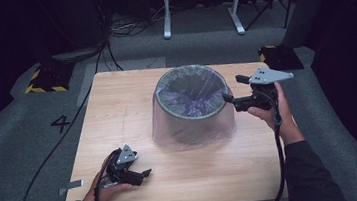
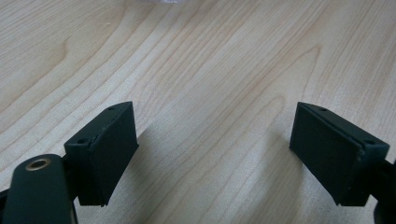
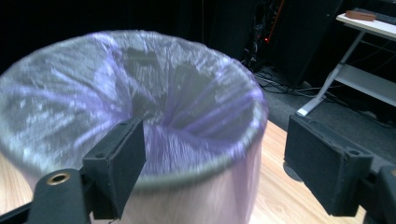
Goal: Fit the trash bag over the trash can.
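A round bin (image 1: 193,106) lined with a thin purple plastic bag (image 3: 154,107) stands on the wooden table (image 1: 118,122), toward its far middle. The bag is folded over the rim and hangs down the outside. My right gripper (image 1: 230,89) is held in the air at the bin's right rim, pointing left at it, jaws wide open with nothing between them. In the right gripper view the rim lies just beyond the pads (image 3: 122,163). My left gripper (image 1: 145,174) rests low on the table near the front left, open and empty, with bare wood between its pads (image 2: 109,149).
Grey carpet surrounds the table. A white metal frame (image 1: 201,2) stands behind it, with cables on the floor nearby. Yellow-black striped blocks (image 1: 46,80) lie at the back left and back right. A cable (image 1: 279,155) trails from the right gripper along the person's forearm.
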Demonstrator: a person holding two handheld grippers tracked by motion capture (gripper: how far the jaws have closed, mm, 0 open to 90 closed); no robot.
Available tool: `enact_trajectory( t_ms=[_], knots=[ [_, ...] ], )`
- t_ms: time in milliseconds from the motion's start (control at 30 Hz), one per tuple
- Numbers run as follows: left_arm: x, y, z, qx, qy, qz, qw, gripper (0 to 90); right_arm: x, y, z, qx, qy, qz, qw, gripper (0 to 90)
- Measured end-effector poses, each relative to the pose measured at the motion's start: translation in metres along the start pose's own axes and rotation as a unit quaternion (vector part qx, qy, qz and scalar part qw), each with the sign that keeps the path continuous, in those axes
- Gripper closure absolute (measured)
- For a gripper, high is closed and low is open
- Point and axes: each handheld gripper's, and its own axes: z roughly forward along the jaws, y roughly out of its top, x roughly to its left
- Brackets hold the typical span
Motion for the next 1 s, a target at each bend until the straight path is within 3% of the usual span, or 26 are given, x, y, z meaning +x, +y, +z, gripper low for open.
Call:
enact_trajectory(
  t_ms=[333, 567, 667, 867, 1000],
  knots=[
    [0.000, 0.000, 0.000, 0.000, 0.000, 0.000, 1.0000, 14.5, 0.002, 0.019, 0.028, 0.024, 0.010, -0.007, 0.9996, 20.1],
    [0.000, 0.001, 0.001, 0.000, 0.000, -0.001, 1.0000, 14.5, 0.001, 0.026, 0.048, 0.036, 0.015, 0.001, 0.9992, 20.1],
    [0.000, 0.001, 0.001, 0.000, 0.000, 0.000, 1.0000, 14.5, 0.002, 0.028, 0.057, 0.050, 0.014, -0.007, 0.9986, 20.1],
    [0.000, 0.001, 0.001, 0.001, -0.001, 0.000, 1.0000, 14.5, 0.003, 0.030, 0.072, 0.063, 0.028, 0.001, 0.9976, 19.9],
    [0.000, 0.001, 0.001, 0.000, -0.001, 0.000, 1.0000, 14.5, 0.006, 0.030, 0.080, 0.075, 0.034, -0.006, 0.9966, 19.8]
  ],
)
